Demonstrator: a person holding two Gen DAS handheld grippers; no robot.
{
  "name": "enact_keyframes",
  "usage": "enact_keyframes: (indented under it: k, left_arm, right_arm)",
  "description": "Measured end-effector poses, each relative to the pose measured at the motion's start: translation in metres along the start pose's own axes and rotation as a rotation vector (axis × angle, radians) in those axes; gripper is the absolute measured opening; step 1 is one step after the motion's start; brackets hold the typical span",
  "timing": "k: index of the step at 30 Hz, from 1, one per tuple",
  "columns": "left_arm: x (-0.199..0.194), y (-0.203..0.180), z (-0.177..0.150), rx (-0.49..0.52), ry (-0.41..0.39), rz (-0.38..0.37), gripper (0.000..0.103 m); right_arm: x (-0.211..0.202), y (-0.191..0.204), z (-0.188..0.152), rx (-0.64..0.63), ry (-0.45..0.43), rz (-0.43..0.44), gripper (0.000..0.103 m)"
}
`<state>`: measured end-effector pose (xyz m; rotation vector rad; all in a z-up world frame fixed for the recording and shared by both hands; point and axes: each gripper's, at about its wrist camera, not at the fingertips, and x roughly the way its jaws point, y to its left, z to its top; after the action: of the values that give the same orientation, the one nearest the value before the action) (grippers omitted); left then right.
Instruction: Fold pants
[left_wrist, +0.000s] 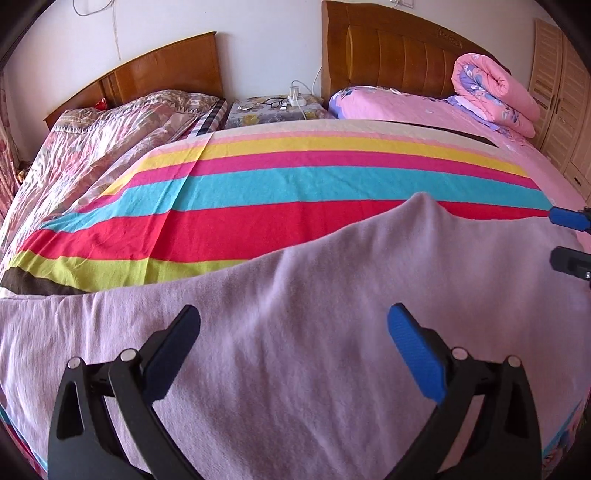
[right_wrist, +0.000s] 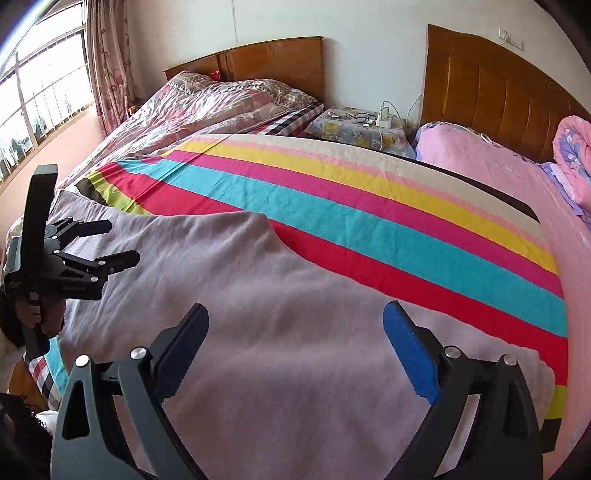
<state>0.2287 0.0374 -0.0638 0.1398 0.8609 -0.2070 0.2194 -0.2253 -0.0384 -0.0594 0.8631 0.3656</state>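
Observation:
Pale lilac pants lie spread flat across the near edge of the bed, on a striped sheet; they also show in the right wrist view. My left gripper is open and empty, hovering just above the pants. My right gripper is open and empty above the pants too. The right gripper's fingertips show at the right edge of the left wrist view. The left gripper shows at the left of the right wrist view, jaws apart.
A rolled pink quilt lies at the far right by the headboard. A second bed with a floral cover stands at the left. A nightstand with chargers and glasses sits between the beds. A wardrobe stands at the right, a window at the left.

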Motion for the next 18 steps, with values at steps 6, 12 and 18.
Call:
enact_keyframes:
  k: [6,12,18]
  left_arm:
    - [0.041,-0.004,0.009,0.056,0.039,0.043,0.102]
    - [0.015,0.039,0.009,-0.064,-0.063,-0.006,0.102]
    - [-0.044,0.152,-0.025,-0.268,-0.14,0.106,0.102]
  right_arm:
    - [0.068,0.019,0.025,0.054,0.066,0.041,0.092]
    - [0.094,0.021,0.022,0.045,0.108,-0.06,0.092]
    - [0.075,0.04,0.032,0.102,0.035,-0.061,0.092]
